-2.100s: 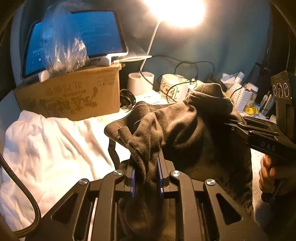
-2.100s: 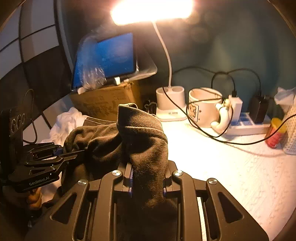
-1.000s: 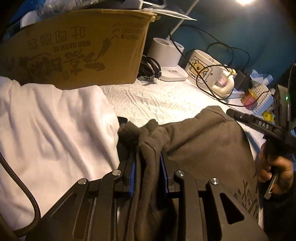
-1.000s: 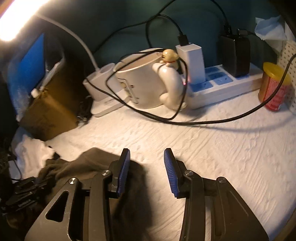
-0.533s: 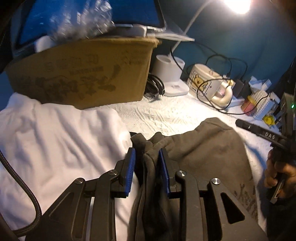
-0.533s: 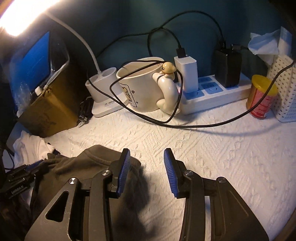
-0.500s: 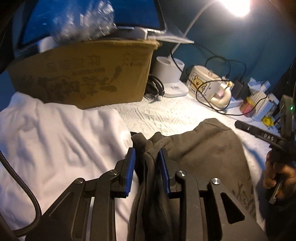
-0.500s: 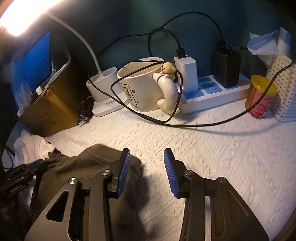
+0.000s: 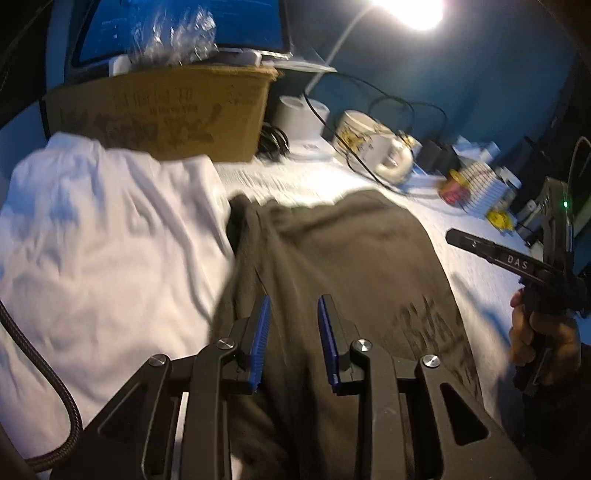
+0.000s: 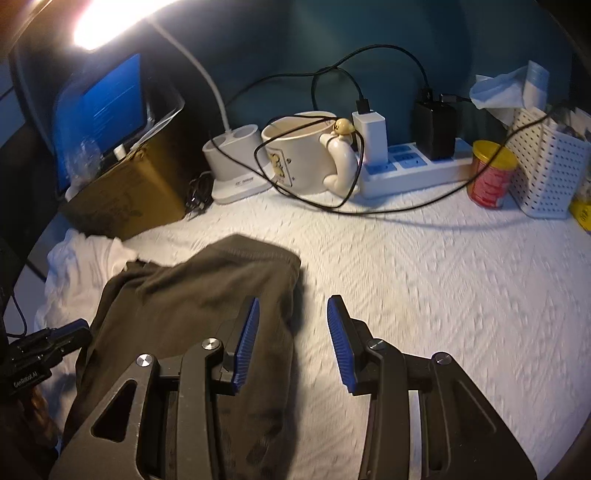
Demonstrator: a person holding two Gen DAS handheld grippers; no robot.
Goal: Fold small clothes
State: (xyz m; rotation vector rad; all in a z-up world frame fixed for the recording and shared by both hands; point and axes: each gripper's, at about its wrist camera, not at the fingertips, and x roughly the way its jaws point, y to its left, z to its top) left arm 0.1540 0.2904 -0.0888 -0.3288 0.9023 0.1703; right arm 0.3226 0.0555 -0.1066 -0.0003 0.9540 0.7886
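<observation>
Garment [image 9: 351, 251], dark brown, spread flat on white-covered counter [image 10: 424, 288], folded edge toward back, faint print near front right part. Left edge overlapping white cloth [image 9: 103, 240] heaped at counter's left side, in front of cardboard box [image 9: 159, 110].

Left tool [image 9: 293, 332] above garment's left front part, blue pads parted, nothing pinched between them; fabric seen through the gap below, contact impossible to judge through blur. Right tool [image 10: 291, 339] over garment's right edge, pads further apart, empty; left pad above dark fabric, right pad above bare white cover. In left view, right tool [image 9: 509, 258] seen at right, gripped by hand [image 9: 539, 343], off the garment's right edge.

Along counter's back edge, left to right: box with screen [image 10: 99, 107] on top, lamp base [image 10: 236, 162], mug [image 10: 306, 151] draped with black cable [image 10: 332, 199], power strip [image 10: 413, 170] with chargers, red tin [image 10: 491, 173], white perforated basket [image 10: 550, 162]. Lamp head [image 10: 118, 18] glaring at top left. Both views smeared with motion blur.
</observation>
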